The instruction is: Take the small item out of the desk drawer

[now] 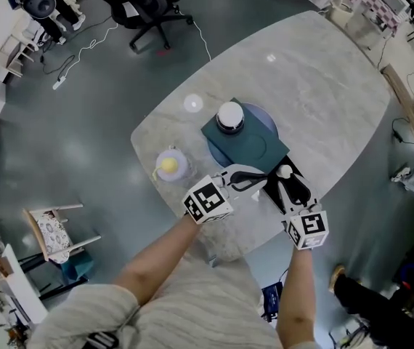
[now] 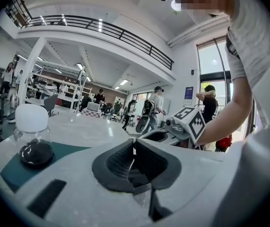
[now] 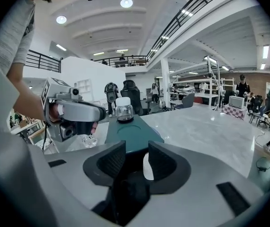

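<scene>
**Pale stone table, near edge: small item loose between the parted right jaws**

Big open hall with a mezzanine rail, people and desks far back. A pale oval table (image 1: 323,86) carries a teal mat (image 1: 254,147) with a white-lidded glass jar (image 1: 230,116) on it. A small glass dish (image 1: 169,164) with something yellow in it stands beside the mat.

Right gripper (image 3: 136,157): jaws apart. The small white item (image 3: 147,167) sits in the gap, hard by the right pad, with clear space on the left side, so it is not clamped. It is at the table's near edge, just in front of the mat's corner. I can't tell whether it rests on the tabletop or is still over the drawer. The drawer itself is not clearly visible; a dark shape under the right gripper in the head view may be it.

Left gripper (image 2: 134,148): jaws together, nothing visible between them. It is held just beside the right gripper.

Risks, as I judge them:
- the item is unheld and looks rounded, so a nudge from either pad could roll it off the near edge or back down
- it sits off-centre, so a close would push it sideways rather than pinch it
- the grippers are close together, so a quick move could knock them into each other
- a forward reach could bump the jar

Writing: no brand or label is readable. The gripper cubes show only black-and-white square markers, no text
</scene>
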The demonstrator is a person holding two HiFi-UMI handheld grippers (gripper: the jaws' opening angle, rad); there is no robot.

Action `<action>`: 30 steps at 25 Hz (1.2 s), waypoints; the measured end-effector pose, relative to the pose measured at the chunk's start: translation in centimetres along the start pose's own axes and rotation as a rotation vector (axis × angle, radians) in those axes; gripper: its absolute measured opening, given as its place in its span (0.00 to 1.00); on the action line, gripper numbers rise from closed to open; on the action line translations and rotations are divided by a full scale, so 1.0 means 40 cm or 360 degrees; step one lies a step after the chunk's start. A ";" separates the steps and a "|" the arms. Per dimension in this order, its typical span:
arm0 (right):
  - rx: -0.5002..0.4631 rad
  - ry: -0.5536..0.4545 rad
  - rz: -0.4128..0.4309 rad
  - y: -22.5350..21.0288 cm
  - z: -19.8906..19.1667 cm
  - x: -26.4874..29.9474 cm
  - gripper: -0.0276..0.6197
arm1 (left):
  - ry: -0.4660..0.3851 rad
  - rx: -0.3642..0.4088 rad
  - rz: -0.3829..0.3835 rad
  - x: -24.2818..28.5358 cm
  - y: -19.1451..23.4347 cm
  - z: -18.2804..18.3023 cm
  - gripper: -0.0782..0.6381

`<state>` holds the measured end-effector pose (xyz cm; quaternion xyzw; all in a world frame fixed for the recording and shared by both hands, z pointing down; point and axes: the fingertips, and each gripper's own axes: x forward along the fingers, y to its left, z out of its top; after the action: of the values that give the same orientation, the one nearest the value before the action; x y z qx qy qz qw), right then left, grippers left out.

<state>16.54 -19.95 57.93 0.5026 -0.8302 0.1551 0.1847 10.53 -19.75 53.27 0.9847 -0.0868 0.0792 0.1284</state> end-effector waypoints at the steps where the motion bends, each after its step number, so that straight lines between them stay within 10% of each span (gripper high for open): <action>1: 0.0005 0.0014 -0.0015 -0.007 -0.005 0.007 0.24 | -0.0002 -0.0002 0.0004 -0.001 0.005 -0.001 0.13; 30: 0.0040 0.0513 -0.0131 -0.075 -0.131 0.125 0.31 | 0.0003 -0.0021 -0.0021 0.000 0.044 0.012 0.13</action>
<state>17.86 -22.86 65.10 0.5071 -0.7665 0.2364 0.3153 10.25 -21.55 53.22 0.9843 -0.0808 0.0786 0.1356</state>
